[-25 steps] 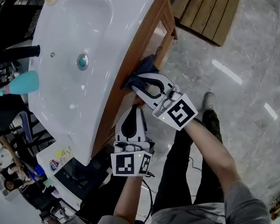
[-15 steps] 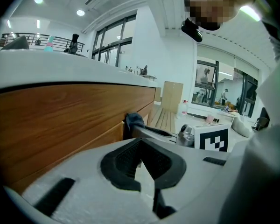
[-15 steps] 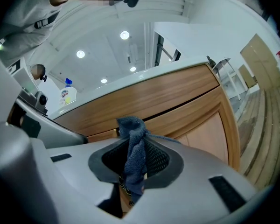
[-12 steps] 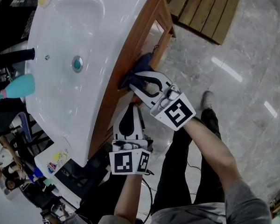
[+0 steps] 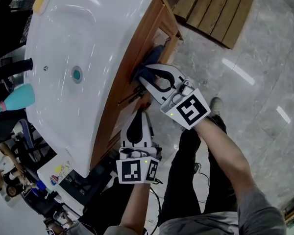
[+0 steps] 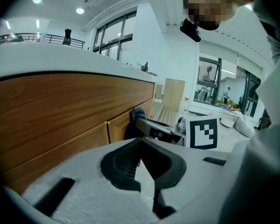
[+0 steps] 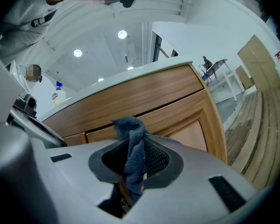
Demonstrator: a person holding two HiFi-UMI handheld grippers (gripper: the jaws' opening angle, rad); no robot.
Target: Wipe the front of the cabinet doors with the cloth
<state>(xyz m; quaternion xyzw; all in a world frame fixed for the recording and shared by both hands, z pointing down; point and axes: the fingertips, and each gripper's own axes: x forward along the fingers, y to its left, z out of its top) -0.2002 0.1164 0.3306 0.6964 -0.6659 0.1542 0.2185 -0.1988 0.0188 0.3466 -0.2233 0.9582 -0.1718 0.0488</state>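
The right gripper [image 5: 149,73] clamps the blue cloth [image 7: 133,146] against the wooden cabinet door [image 7: 196,132] under the sink [image 5: 78,38], while the left gripper [image 5: 140,112], jaws together and empty, hovers near that door.

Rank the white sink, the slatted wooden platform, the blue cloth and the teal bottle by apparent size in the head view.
1. white sink
2. slatted wooden platform, cut off by the frame edge
3. blue cloth and teal bottle look alike; the right gripper hides part of the cloth.

The left gripper's [image 6: 141,143] jaws are closed on nothing; just ahead, a blue cloth [image 6: 138,113] is pressed to the cabinet door [image 6: 117,129].
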